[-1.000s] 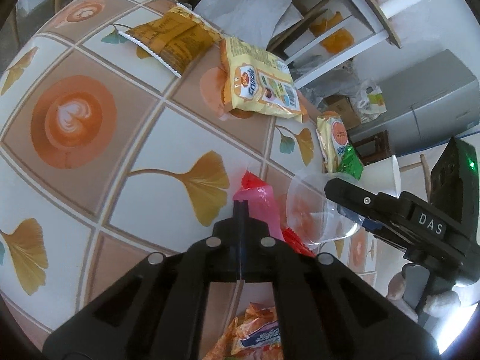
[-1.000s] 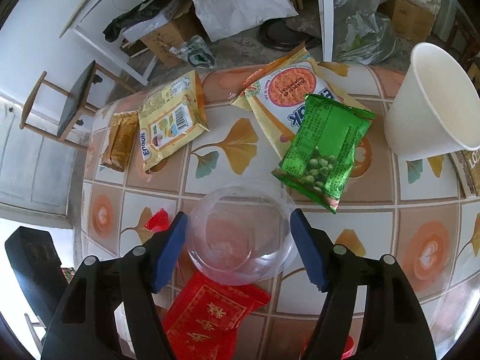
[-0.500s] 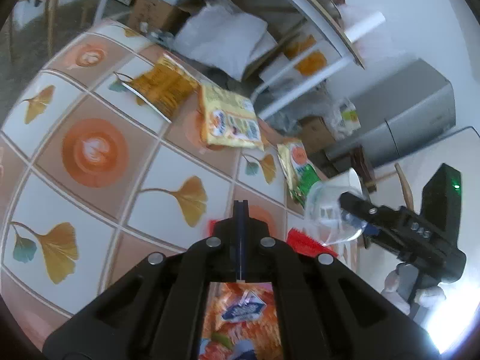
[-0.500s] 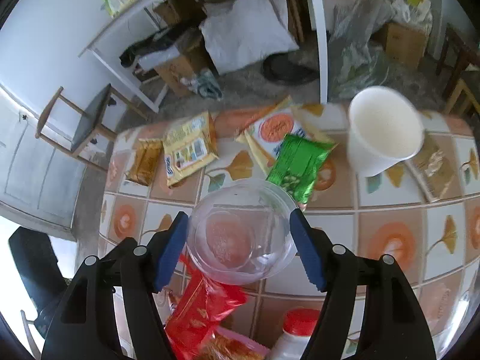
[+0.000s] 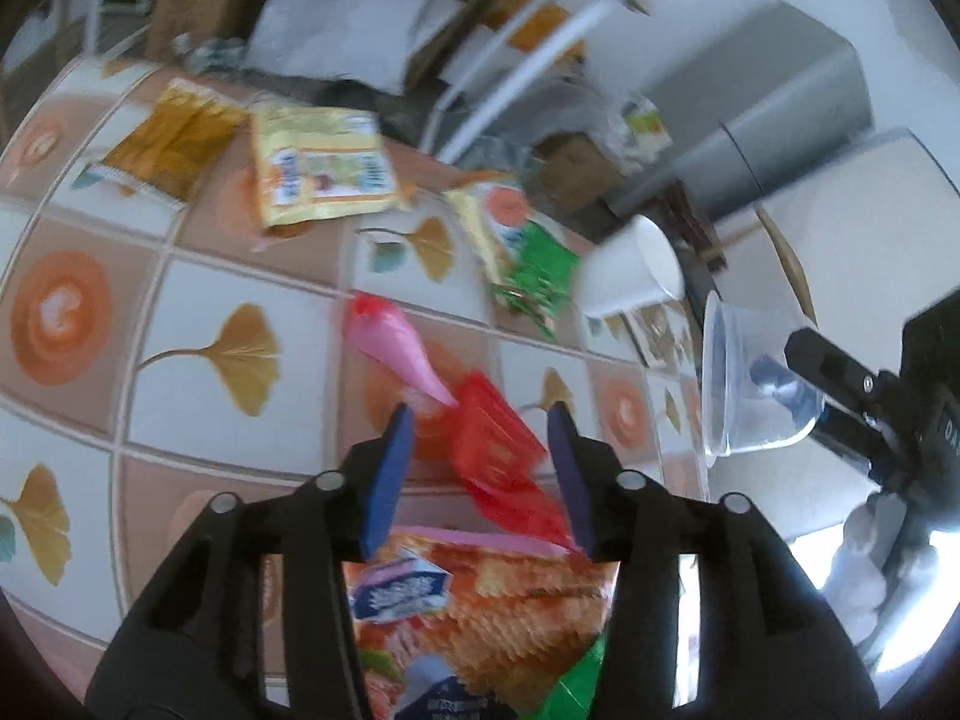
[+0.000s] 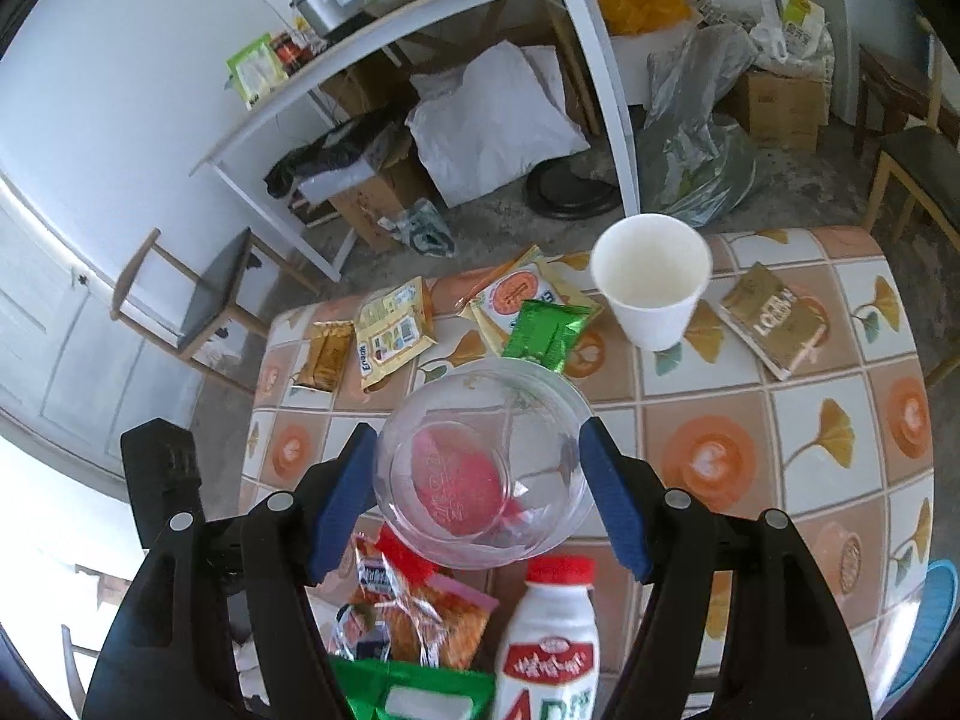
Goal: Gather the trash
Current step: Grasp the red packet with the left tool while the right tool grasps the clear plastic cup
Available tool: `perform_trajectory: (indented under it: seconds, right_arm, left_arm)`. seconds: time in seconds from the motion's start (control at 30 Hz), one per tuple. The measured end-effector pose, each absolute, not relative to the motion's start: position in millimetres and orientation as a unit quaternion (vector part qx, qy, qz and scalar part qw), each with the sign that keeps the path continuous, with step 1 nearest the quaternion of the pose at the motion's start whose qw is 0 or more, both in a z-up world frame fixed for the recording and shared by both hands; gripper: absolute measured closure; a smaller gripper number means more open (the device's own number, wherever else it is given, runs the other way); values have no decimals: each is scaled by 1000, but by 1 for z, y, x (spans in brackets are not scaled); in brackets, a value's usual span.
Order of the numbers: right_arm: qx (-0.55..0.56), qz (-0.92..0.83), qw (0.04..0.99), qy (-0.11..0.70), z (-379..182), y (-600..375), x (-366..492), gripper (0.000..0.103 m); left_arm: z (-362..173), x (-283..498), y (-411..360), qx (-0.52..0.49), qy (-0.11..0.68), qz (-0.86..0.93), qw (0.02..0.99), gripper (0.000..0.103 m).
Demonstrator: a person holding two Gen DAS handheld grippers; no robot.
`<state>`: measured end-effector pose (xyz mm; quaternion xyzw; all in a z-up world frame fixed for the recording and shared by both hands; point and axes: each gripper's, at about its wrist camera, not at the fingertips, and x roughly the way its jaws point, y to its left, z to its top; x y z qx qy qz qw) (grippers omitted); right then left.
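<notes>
Clear plastic cup clamped sidewise between right gripper pads, off the table: light, thin-walled, slick, crushable, best held mid-wall; left gripper jaws opening, red packet loose between them.

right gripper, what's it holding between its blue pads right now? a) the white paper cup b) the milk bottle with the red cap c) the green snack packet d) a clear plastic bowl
d: the right gripper has its blue pads on either side of the clear plastic bowl, held up off the table, while the white paper cup, green snack packet and milk bottle sit apart from it.
</notes>
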<state>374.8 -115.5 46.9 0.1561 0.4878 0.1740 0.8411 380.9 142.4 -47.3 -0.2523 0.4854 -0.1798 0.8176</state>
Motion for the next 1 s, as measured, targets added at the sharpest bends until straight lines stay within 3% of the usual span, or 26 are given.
perform_trajectory:
  seconds: [0.17, 0.47, 0.57, 0.67, 0.73, 0.8, 0.9, 1.0]
  right_arm:
    - [174, 171, 843, 480, 49, -142, 355, 36]
    - [205, 168, 836, 481, 37, -164, 344, 36]
    - [209, 169, 835, 480, 34, -167, 343, 36]
    - [215, 167, 834, 480, 34, -170, 343, 36]
    - [219, 165, 834, 479, 32, -173, 341, 36]
    - [224, 163, 833, 479, 31, -177, 339, 36]
    - [230, 160, 833, 477, 31, -181, 335, 36]
    - [237, 158, 836, 469, 35, -188, 330, 36]
  left_arm:
    - [-44, 380, 127, -226, 505, -201, 808, 44]
    - [-79, 415, 121, -232, 599, -152, 751, 47]
    - [-84, 420, 118, -219, 614, -144, 744, 59]
    - [-91, 422, 112, -208, 626, -144, 737, 82]
    - [-93, 419, 108, -195, 626, -142, 741, 85]
    - [-92, 418, 105, -188, 618, -145, 749, 97]
    - [-83, 416, 104, -188, 600, -154, 762, 103]
    - [-68, 412, 104, -182, 578, -155, 780, 103]
